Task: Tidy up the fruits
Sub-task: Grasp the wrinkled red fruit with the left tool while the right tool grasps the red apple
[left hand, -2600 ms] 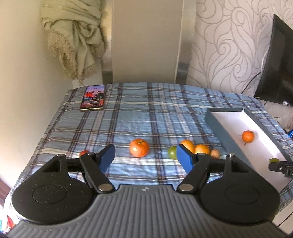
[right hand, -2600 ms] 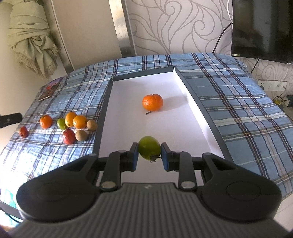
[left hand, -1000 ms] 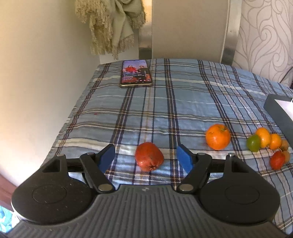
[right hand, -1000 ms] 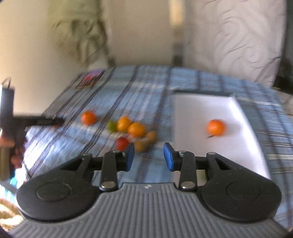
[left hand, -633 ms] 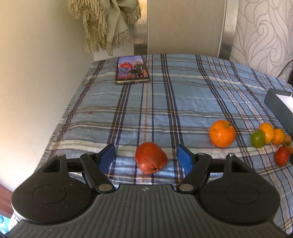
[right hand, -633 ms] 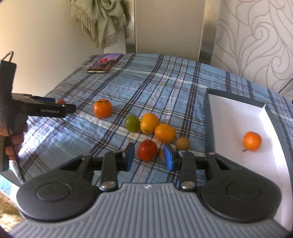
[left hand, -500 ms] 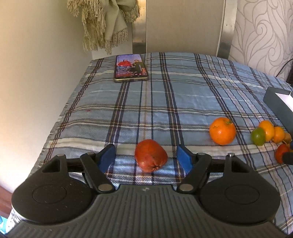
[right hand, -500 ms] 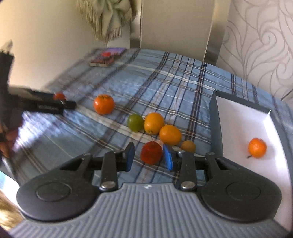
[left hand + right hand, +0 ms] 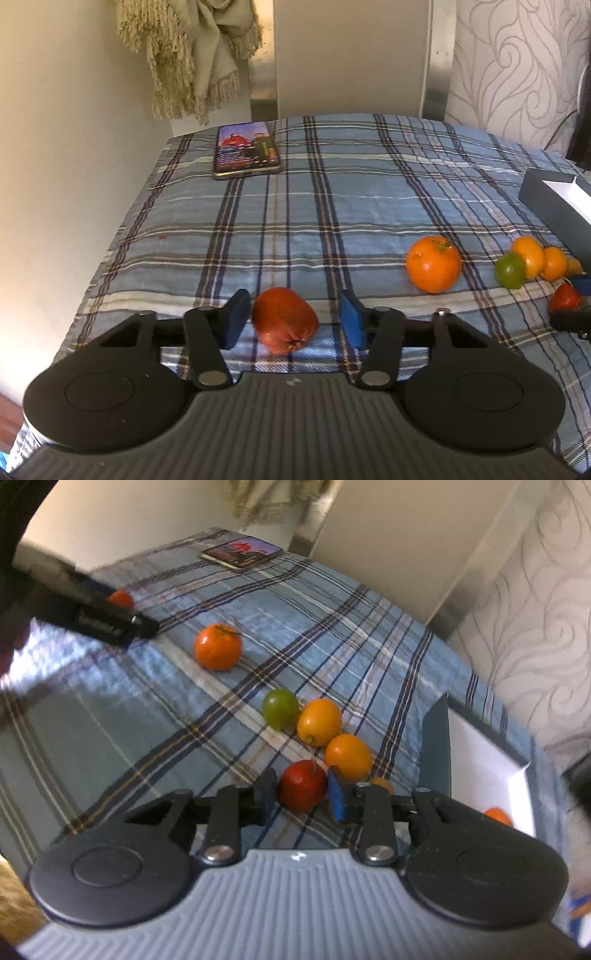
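A large red fruit [image 9: 286, 319] lies on the plaid cloth between the blue pads of my left gripper [image 9: 293, 322]. Its jaws are closing; the left pad is almost on the fruit and a gap remains at the right pad. My right gripper [image 9: 302, 796] is tilted, its jaws closing, with both pads touching a small red fruit [image 9: 303, 784] that rests on the cloth. Beside it lie a green fruit [image 9: 280, 708], two small oranges [image 9: 318, 720] and a bigger orange [image 9: 218, 646]. One orange [image 9: 498, 816] sits in the white-lined box [image 9: 436, 746].
A phone [image 9: 245, 149] lies at the far left of the cloth. The box [image 9: 546, 199] stands at the right edge. A wall runs close along the left side and a fringed cloth hangs at the back. The left gripper's finger [image 9: 110, 624] reaches in at upper left.
The right gripper left the box without the green fruit, swung over to the fruit cluster, rolled, and narrowed onto the small red fruit. The left jaws narrowed around the large red fruit.
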`<action>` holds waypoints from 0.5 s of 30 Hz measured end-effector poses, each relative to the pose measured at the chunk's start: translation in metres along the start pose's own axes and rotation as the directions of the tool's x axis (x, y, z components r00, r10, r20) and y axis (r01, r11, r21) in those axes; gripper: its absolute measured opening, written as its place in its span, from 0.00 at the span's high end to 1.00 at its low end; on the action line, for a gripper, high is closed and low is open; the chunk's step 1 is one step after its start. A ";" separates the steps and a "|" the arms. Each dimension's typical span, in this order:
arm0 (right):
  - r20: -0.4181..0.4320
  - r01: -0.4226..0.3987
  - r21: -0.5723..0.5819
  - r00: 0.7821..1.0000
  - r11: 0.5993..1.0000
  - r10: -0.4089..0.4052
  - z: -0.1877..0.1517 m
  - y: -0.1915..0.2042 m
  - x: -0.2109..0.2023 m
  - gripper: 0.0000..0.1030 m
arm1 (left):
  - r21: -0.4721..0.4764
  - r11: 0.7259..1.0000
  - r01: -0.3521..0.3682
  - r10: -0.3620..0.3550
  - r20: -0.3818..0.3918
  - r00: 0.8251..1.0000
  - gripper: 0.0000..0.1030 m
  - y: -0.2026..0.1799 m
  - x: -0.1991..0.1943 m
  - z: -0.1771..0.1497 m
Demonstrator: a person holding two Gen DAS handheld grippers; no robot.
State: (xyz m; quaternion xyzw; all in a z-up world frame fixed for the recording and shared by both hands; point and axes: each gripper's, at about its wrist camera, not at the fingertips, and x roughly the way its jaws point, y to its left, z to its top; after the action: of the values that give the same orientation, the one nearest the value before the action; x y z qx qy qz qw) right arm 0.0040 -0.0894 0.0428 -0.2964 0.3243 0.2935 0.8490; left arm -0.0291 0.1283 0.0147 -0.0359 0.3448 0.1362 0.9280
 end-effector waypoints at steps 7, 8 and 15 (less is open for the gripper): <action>-0.033 -0.161 0.295 0.983 0.942 0.179 0.004 -0.028 -0.014 0.68 | 0.001 1.000 0.005 -0.005 0.000 1.000 0.51 -0.002 0.000 0.000; -0.026 -0.193 0.355 0.976 0.915 0.216 0.005 -0.035 -0.017 0.68 | -0.001 1.000 0.006 -0.006 -0.001 1.000 0.50 -0.001 -0.001 0.000; 0.037 -0.279 0.508 0.952 0.815 0.302 0.007 -0.056 -0.048 0.68 | -0.022 1.000 0.022 -0.022 -0.005 1.000 0.37 0.003 -0.004 -0.005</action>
State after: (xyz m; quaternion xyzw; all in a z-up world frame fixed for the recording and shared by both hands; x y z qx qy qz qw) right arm 0.0157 -0.1362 0.0992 -0.0160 0.4505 0.3171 0.8345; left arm -0.0359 0.1291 0.0136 -0.0503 0.3452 0.1297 0.9282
